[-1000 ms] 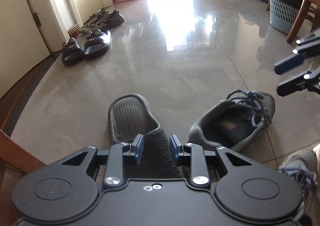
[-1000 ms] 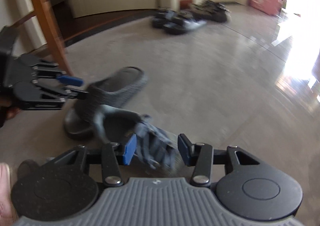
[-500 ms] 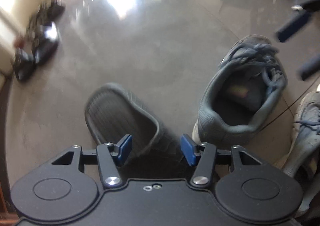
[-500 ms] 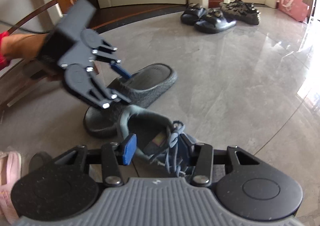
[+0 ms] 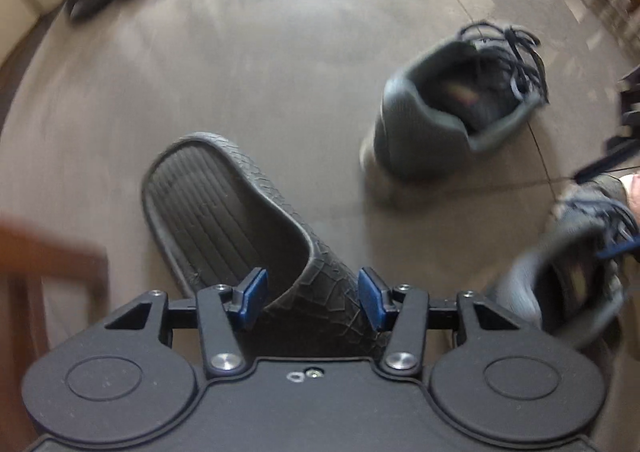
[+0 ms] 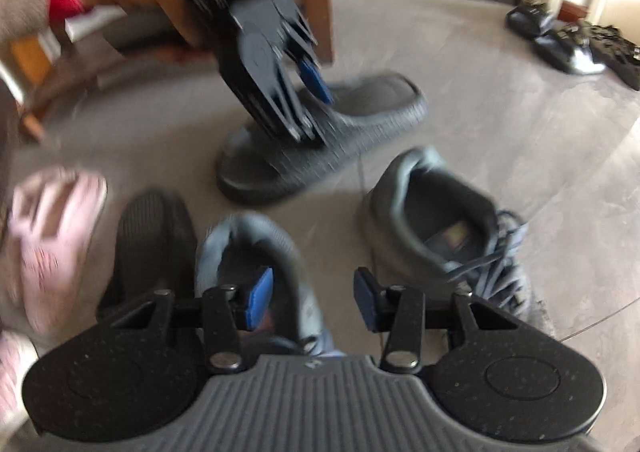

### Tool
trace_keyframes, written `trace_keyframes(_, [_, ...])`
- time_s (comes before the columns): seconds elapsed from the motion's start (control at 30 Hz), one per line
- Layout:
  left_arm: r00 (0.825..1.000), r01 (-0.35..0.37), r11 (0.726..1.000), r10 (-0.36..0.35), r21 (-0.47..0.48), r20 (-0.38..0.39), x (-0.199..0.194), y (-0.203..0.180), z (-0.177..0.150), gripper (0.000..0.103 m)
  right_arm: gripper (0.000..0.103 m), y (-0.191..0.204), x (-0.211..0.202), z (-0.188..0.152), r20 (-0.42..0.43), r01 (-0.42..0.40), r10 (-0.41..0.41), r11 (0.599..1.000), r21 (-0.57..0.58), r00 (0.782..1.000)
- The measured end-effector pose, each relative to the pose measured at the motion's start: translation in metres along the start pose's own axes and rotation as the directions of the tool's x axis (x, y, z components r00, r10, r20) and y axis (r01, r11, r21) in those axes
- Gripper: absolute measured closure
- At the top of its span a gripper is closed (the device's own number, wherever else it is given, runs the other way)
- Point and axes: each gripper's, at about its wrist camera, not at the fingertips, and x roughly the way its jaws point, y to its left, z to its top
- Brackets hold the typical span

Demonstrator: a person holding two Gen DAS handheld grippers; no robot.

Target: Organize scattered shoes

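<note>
Both grippers are held apart: left gripper [image 5: 311,297] straddling the slide's [image 5: 240,220] strap, right gripper [image 6: 312,302] over a sneaker [image 6: 256,252]. Its mate [image 6: 448,228] lies just ahead-right; sandals [image 6: 560,40] are lined up far ahead — these nearer shoes are left scattered.

Your right hand-held gripper [image 6: 312,302] spread wide over grey sneaker [image 6: 256,252]; second sneaker [image 6: 448,236] just right; left hand-held gripper [image 6: 316,108] ahead, over slide sandal [image 6: 360,124].
</note>
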Motion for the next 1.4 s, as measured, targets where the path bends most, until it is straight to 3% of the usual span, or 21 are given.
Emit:
trace_keyframes(0.1, [1.000,-0.003,0.998,0.003,-0.055,0.014,-0.007,0.001,-0.025,0.056,0.084,-0.004,0.008,0.002,-0.020,0.066,-0.067,0.997,-0.047,0.998])
trace_keyframes(0.23, [0.999,-0.005,0.991,0.011,-0.136,0.046,-0.015,0.002,-0.046,0.058,0.092,-0.009,0.018,0.004,-0.042,0.153,-0.158,0.982,-0.111,0.987])
trace_keyframes(0.3, [0.998,0.012,0.976,0.002,-0.216,0.068,-0.017,0.008,-0.055,0.058,0.092,-0.011,0.024,0.005,-0.051,0.194,-0.203,0.970,-0.143,0.978])
trace_keyframes(0.5, [0.996,0.046,0.945,-0.020,-0.324,0.082,-0.018,0.019,-0.063,0.058,0.093,-0.018,0.039,0.008,-0.067,0.313,-0.338,0.918,-0.242,0.939])
trace_keyframes(0.63, [0.994,0.076,0.922,-0.041,-0.380,0.099,-0.017,0.020,-0.070,0.058,0.092,-0.022,0.049,0.006,-0.030,0.403,-0.441,0.842,-0.358,0.897])
trace_keyframes(0.77, [0.987,0.146,0.871,-0.098,-0.469,0.126,-0.019,0.028,-0.072,0.058,0.091,-0.045,0.055,0.016,-0.042,0.450,-0.478,0.849,-0.279,0.877])
trace_keyframes(0.83, [0.987,0.156,0.855,-0.112,-0.494,0.119,-0.017,0.028,-0.075,0.058,0.090,-0.052,0.057,0.018,-0.054,0.486,-0.512,0.840,-0.242,0.857])
trace_keyframes(0.9, [0.993,0.113,0.876,-0.083,-0.470,0.085,-0.013,0.025,-0.071,0.061,0.089,-0.054,0.048,0.022,-0.058,0.493,-0.509,0.852,-0.176,0.859])
trace_keyframes(0.97, [0.997,0.073,0.899,-0.053,-0.431,0.059,-0.011,0.018,-0.069,0.079,0.086,-0.048,0.042,0.024,-0.039,0.480,-0.490,0.864,-0.153,0.871])
trace_keyframes(1.03, [0.994,0.105,0.887,-0.080,-0.450,0.076,-0.008,0.020,-0.067,0.086,0.085,-0.040,0.036,0.025,-0.015,0.463,-0.469,0.875,-0.138,0.883])
trace_keyframes(1.1, [0.991,0.127,0.866,-0.095,-0.483,0.091,-0.010,0.024,-0.067,0.087,0.078,-0.033,0.030,0.027,0.009,0.445,-0.448,0.887,-0.124,0.894])
trace_keyframes(1.13, [0.988,0.150,0.842,-0.112,-0.518,0.104,-0.010,0.028,-0.068,0.088,0.073,-0.029,0.027,0.027,0.021,0.436,-0.437,0.892,-0.118,0.899])
trace_keyframes(1.23, [0.978,0.209,0.780,-0.148,-0.590,0.150,-0.003,0.051,-0.057,0.088,0.069,-0.018,0.018,0.029,0.058,0.408,-0.404,0.907,-0.098,0.913])
trace_keyframes(1.33, [0.954,0.299,0.659,-0.195,-0.690,0.227,-0.004,0.065,-0.060,0.088,0.069,-0.007,0.009,0.031,0.096,0.379,-0.371,0.922,-0.080,0.923])
trace_keyframes(1.37, [0.949,0.314,0.639,-0.202,-0.702,0.241,-0.004,0.067,-0.061,0.088,0.069,-0.004,0.006,0.032,0.109,0.369,-0.360,0.926,-0.074,0.926])
trace_keyframes(1.4, [0.948,0.317,0.640,-0.204,-0.700,0.243,-0.004,0.066,-0.060,0.088,0.069,0.000,0.003,0.033,0.121,0.359,-0.349,0.931,-0.068,0.929])
